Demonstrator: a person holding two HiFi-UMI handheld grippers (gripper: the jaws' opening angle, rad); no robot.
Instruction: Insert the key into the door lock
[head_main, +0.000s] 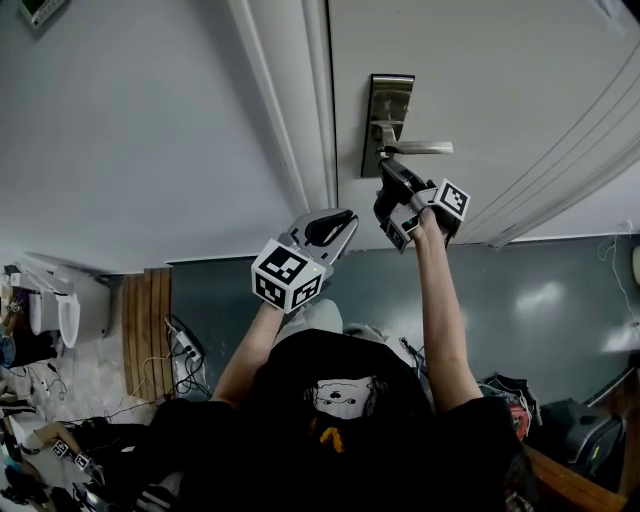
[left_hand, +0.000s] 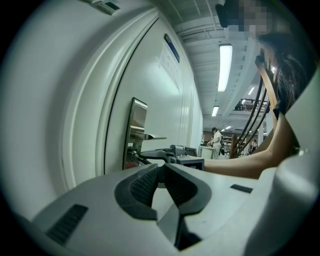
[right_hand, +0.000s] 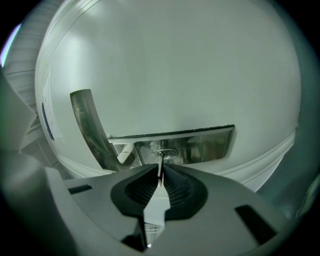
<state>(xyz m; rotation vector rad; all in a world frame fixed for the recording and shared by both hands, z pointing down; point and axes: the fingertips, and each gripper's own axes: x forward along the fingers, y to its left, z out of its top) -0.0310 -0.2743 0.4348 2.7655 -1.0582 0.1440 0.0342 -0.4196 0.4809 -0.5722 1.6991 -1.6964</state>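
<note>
The steel lock plate (head_main: 388, 120) with its lever handle (head_main: 420, 148) sits on the white door (head_main: 500, 90). My right gripper (head_main: 386, 172) is just under the handle, at the plate's lower end. In the right gripper view the gripper (right_hand: 160, 169) is shut on a thin silver key (right_hand: 160, 172) carrying a white tag (right_hand: 156, 207). The key's tip meets the keyhole (right_hand: 167, 153) in the plate (right_hand: 205, 144); its depth is hidden. My left gripper (head_main: 338, 226) hangs lower left of the lock, away from the door. Its jaws are shut and empty, as the left gripper (left_hand: 161, 168) shows in its own view.
The white door frame (head_main: 290, 110) runs left of the lock. On the dark floor (head_main: 560, 300) lie a wooden board (head_main: 148, 330), a power strip with cables (head_main: 182, 350) and bags (head_main: 510, 395). Far off, a person (left_hand: 215, 137) stands in a lit hall.
</note>
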